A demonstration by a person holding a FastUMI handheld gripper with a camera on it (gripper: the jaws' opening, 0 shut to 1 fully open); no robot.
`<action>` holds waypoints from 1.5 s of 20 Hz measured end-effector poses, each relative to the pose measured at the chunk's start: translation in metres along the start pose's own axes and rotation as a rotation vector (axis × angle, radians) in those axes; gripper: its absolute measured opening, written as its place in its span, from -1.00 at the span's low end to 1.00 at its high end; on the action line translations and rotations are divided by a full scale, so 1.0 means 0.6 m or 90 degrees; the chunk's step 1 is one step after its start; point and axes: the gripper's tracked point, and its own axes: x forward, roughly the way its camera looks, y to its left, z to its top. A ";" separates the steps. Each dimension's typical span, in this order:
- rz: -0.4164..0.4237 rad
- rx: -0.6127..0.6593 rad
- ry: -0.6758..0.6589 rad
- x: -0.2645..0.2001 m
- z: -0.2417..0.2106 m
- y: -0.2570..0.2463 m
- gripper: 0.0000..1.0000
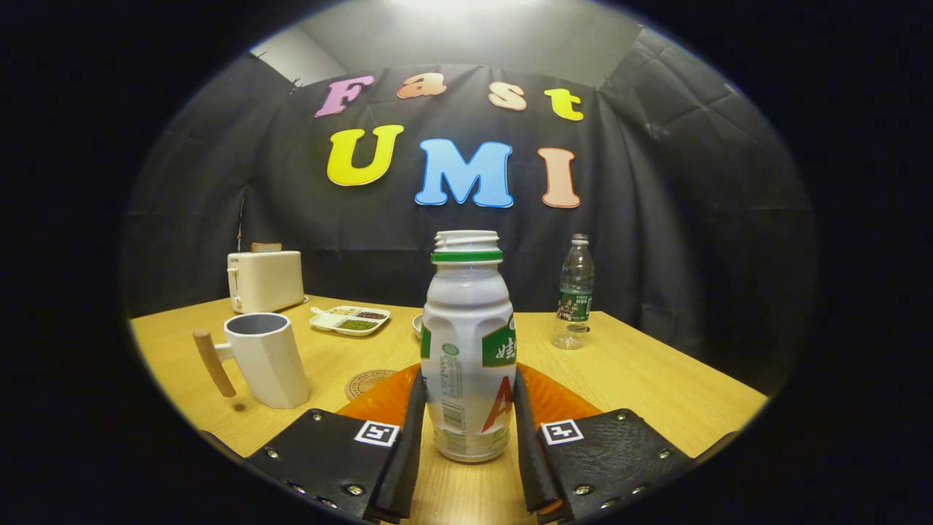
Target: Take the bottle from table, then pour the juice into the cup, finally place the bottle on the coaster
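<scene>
We start at our gripper point(468, 430), whose two fingers point(405, 437) are closed in narrow against either side of the bottle point(468, 350), gripping its lower body. The bottle stands upright between them, long axis vertical, cap off, its base seemingly just above the table point(656, 372), though we cannot tell for sure whether it has lifted. Behind it lies an orange mat point(561, 401), with the round coaster point(368, 380) just to its left. The cup point(266, 357) stands ahead and to the left of the fingers, handle pointing left, mouth open upward. We judge the pour means carrying the bottle left and tipping its neck over that rim. Farther back sit a tray point(351, 321), a toaster point(264, 281) and a water bottle point(575, 292).
</scene>
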 end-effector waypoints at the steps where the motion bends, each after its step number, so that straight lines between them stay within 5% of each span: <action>1: -0.004 -0.023 -0.002 0.000 0.003 0.002 0.12; 30: -0.048 -0.665 -0.072 0.032 0.133 0.115 0.12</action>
